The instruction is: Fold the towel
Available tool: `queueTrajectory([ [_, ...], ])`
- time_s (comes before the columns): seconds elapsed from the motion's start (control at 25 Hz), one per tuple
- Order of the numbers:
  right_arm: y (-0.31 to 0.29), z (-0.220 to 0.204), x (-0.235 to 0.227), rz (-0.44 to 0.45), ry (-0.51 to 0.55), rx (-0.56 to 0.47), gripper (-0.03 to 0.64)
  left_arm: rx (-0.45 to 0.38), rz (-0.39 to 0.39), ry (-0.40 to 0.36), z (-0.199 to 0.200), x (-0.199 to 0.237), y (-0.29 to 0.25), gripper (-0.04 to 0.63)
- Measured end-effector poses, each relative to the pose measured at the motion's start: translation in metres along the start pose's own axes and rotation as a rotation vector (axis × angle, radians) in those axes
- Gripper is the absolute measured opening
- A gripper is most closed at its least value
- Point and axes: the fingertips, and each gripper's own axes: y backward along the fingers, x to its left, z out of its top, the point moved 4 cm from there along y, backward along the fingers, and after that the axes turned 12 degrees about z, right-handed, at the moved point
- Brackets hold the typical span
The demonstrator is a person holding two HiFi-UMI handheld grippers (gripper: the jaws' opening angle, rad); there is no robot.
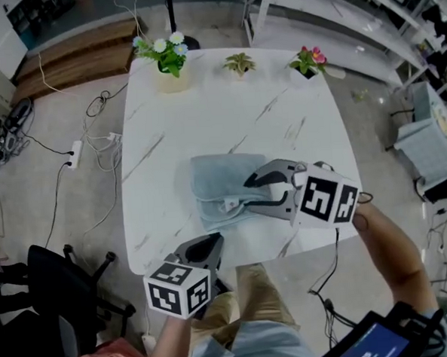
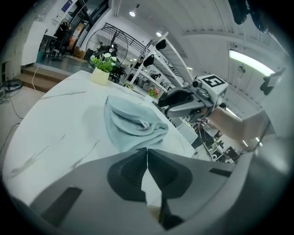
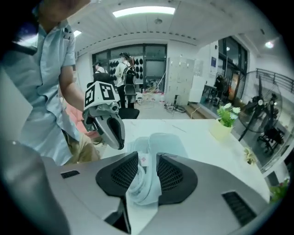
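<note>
The pale blue towel [image 1: 218, 183] lies bunched and partly folded on the white marbled surface [image 1: 204, 115], toward its near edge. The right gripper [image 1: 247, 194] is at the towel's right side. Its jaws are partway closed, pinching a fold of cloth with the label [image 3: 144, 159]. The left gripper [image 1: 209, 246] hangs at the near edge, just short of the towel, jaws closed together and empty. 3 potted plants [image 1: 239, 63] line the far edge.

Pale blue towel [image 1: 218, 183], its white label [image 3: 144, 159] marked red, between the grey right gripper's [image 3: 146, 156] black meshed pads [image 3: 121, 176]; beyond the claw, white table [image 1: 204, 115] veined grey, black-and-white marker cube [image 3: 100, 94].
</note>
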Motion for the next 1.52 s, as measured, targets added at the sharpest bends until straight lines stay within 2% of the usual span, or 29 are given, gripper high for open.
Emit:
queueTrajectory([
  [0.12,-0.027,-0.006,-0.008,0.137,-0.047,0.073,0.149,-0.007,0.003,0.010,-0.002,0.000,0.005,0.009],
  [0.28,-0.051,-0.025,-0.013,0.243,-0.107,0.168,0.175,-0.021,0.011,0.027,-0.005,0.004,0.010,0.009],
  [0.32,-0.053,-0.025,-0.012,0.255,-0.102,0.168,0.162,-0.024,0.013,0.030,-0.005,0.005,0.011,0.009],
  [0.36,-0.054,-0.024,-0.010,0.255,-0.084,0.162,0.097,-0.026,0.015,0.032,-0.006,0.006,0.013,0.009],
  [0.4,-0.053,-0.021,-0.008,0.244,-0.060,0.155,0.038,-0.029,0.016,0.034,-0.006,0.007,0.014,0.009],
  [0.56,-0.044,-0.004,0.007,0.158,0.044,0.133,0.031,-0.047,0.020,0.034,-0.002,0.008,0.022,0.009],
  [0.76,-0.030,0.011,0.028,0.053,0.211,0.166,0.029,-0.066,0.025,0.024,0.004,0.010,0.029,0.009],
  [1.08,-0.069,-0.041,0.050,0.006,0.337,0.306,0.043,-0.075,0.020,0.019,0.007,0.009,0.025,0.009],
  [1.2,-0.082,-0.058,0.055,0.003,0.375,0.333,0.075,-0.080,0.017,0.016,0.011,0.011,0.020,0.009],
  [1.24,-0.084,-0.060,0.060,0.014,0.383,0.331,0.105,-0.080,0.016,0.012,0.013,0.011,0.018,0.009],
  [1.28,-0.082,-0.058,0.065,0.022,0.377,0.313,0.172,-0.081,0.013,0.006,0.015,0.010,0.016,0.009],
  [1.32,-0.075,-0.052,0.068,0.021,0.355,0.273,0.193,-0.082,0.010,-0.001,0.018,0.009,0.016,0.009],
  [1.4,-0.053,-0.036,0.067,-0.015,0.278,0.154,0.189,-0.086,0.007,-0.015,0.024,0.007,0.015,0.009],
  [1.52,-0.016,-0.024,0.048,-0.131,0.154,0.014,0.063,-0.095,0.008,-0.034,0.035,0.008,0.014,0.009],
])
